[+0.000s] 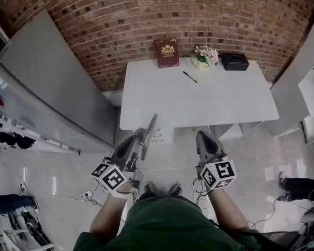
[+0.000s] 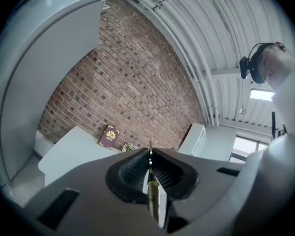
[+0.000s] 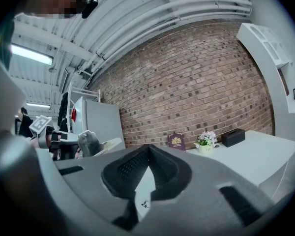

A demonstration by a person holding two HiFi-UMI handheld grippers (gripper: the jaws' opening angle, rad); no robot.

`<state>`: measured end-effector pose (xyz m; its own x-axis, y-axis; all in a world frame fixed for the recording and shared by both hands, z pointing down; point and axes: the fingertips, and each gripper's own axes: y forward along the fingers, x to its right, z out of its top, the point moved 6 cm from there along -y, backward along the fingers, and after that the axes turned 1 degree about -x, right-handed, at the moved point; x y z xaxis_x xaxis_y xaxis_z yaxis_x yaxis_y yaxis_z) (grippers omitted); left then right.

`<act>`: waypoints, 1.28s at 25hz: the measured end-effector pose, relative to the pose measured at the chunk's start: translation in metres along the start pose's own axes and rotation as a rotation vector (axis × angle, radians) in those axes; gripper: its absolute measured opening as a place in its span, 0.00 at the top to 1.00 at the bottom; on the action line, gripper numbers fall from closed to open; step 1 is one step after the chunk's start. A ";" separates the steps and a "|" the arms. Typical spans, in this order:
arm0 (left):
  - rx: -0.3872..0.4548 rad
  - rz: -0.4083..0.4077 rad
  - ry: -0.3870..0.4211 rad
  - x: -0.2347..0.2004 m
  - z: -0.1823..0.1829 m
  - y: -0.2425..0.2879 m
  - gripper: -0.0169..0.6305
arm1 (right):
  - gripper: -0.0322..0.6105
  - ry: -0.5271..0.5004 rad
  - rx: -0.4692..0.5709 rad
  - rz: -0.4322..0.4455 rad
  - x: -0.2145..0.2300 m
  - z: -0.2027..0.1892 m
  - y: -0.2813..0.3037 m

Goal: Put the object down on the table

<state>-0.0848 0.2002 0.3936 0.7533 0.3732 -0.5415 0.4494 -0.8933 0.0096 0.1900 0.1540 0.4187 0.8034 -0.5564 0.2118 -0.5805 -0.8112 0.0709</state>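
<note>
Flowers fill the pot on the table. The left gripper clamps a thin flat panel. The right gripper has its jaws together, empty.

Light: bright, even, diffuse from overhead.

Head view: heavy barrel distortion, and the brick wall bows into an arc. The white desk is near clipping, with a soft shadow beneath its front edge. Small glare spots on the floor.

Gripper views: circular frame, black corners. Strip light and bright ceiling panel blown out. Left claw, the thin panel in it and the right claw are soft-focus in the foreground.
</note>
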 end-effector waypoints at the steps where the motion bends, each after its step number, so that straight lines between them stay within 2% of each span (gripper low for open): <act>1: 0.008 -0.006 -0.001 -0.001 -0.001 0.002 0.94 | 0.95 0.000 0.001 -0.001 0.003 0.000 0.001; 8: -0.030 0.004 -0.009 -0.007 0.004 0.022 0.94 | 0.95 -0.003 -0.008 -0.031 0.013 0.000 0.010; 13: -0.036 -0.064 -0.045 -0.032 -0.003 0.057 0.94 | 0.95 -0.020 -0.026 -0.090 0.022 -0.003 0.018; 18: -0.071 -0.128 -0.070 -0.053 0.008 0.102 0.94 | 0.95 -0.032 -0.043 -0.162 0.036 -0.001 0.044; 23: -0.086 -0.161 -0.085 -0.092 0.031 0.138 0.94 | 0.95 -0.041 -0.051 -0.197 0.040 0.006 0.096; 27: -0.061 -0.182 -0.109 -0.136 0.049 0.162 0.94 | 0.95 -0.051 -0.063 -0.206 0.037 0.012 0.142; 32: -0.077 -0.170 -0.141 -0.180 0.071 0.180 0.94 | 0.95 -0.054 -0.093 -0.234 0.032 0.019 0.187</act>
<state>-0.1736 -0.0453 0.4336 0.5916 0.4734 -0.6526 0.6034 -0.7969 -0.0311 0.1095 -0.0191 0.4207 0.9218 -0.3661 0.1272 -0.3854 -0.9003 0.2022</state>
